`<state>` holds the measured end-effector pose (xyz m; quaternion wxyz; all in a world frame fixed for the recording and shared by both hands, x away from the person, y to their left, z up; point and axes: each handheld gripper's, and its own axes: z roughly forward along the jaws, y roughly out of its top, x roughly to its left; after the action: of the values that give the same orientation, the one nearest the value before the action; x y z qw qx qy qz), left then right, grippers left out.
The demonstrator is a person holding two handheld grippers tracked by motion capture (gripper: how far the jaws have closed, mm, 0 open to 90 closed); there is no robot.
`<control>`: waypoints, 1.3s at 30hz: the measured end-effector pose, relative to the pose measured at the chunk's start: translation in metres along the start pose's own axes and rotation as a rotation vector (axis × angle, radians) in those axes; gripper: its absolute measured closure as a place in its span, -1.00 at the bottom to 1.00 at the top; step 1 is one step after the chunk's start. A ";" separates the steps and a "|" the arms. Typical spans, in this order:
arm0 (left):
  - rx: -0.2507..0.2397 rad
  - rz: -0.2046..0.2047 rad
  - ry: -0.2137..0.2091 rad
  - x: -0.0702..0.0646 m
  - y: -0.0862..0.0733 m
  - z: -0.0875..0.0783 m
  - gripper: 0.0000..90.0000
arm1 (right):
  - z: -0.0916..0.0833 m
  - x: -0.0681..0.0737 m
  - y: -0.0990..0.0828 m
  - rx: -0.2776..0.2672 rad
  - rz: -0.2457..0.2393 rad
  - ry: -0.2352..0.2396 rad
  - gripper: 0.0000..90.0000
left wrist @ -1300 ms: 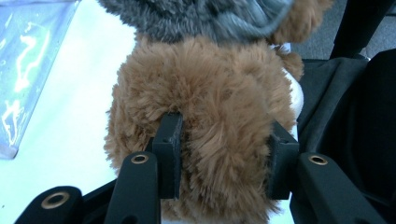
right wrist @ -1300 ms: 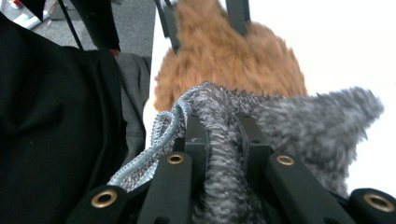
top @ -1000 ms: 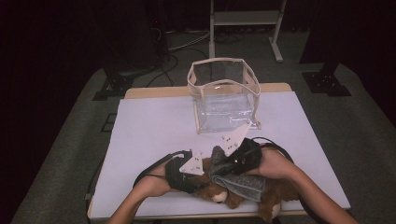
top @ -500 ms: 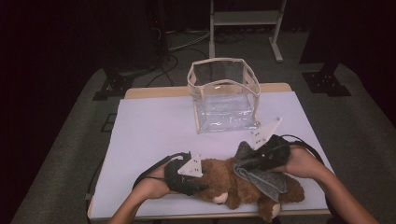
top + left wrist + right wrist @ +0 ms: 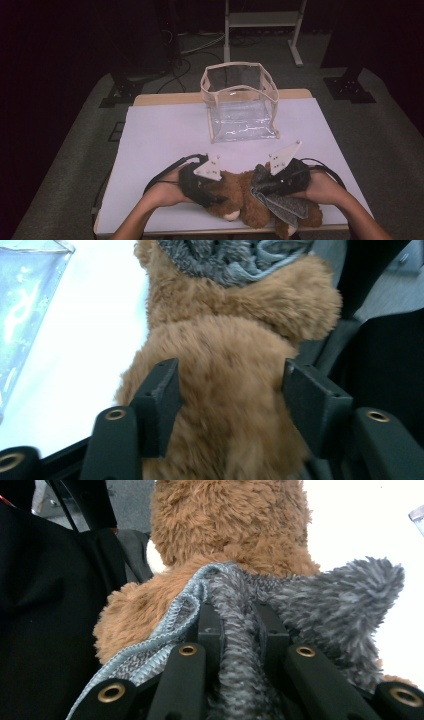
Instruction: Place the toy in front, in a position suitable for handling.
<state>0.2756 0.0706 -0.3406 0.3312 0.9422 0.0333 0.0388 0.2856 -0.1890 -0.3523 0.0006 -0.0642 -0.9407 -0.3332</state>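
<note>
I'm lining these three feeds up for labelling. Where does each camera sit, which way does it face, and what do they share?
High view: above the person's side, looking forward and down on the table; both forearms, left gripper and right gripper show.
Left gripper view: rides the left gripper; jaws flank the teddy bear.
Right gripper view: rides the right gripper, pinching the grey cloth.
Shared: bear and cloth.

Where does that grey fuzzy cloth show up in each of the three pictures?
High view: the grey cloth lies low right of centre, over the teddy bear.
Left gripper view: top centre, beyond the bear's brown fur.
Right gripper view: lower centre, pinched between the black jaws.
Shared landmark: the brown teddy bear.
</note>
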 end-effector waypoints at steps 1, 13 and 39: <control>0.015 0.000 -0.002 0.001 0.003 0.004 -0.23 | 0.000 0.002 0.000 0.001 -0.001 -0.002 0.71; 0.090 0.008 -0.062 -0.003 0.001 0.024 -0.01 | -0.037 -0.014 -0.013 -0.104 0.038 -0.066 0.70; 0.182 -0.009 -0.084 0.016 0.025 0.062 -0.44 | -0.003 0.000 -0.019 -0.054 0.038 -0.035 0.71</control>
<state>0.2980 0.0144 -0.3726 0.2457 0.9690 0.0270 -0.0054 0.2828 -0.2058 -0.3616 -0.0110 -0.0880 -0.9299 -0.3571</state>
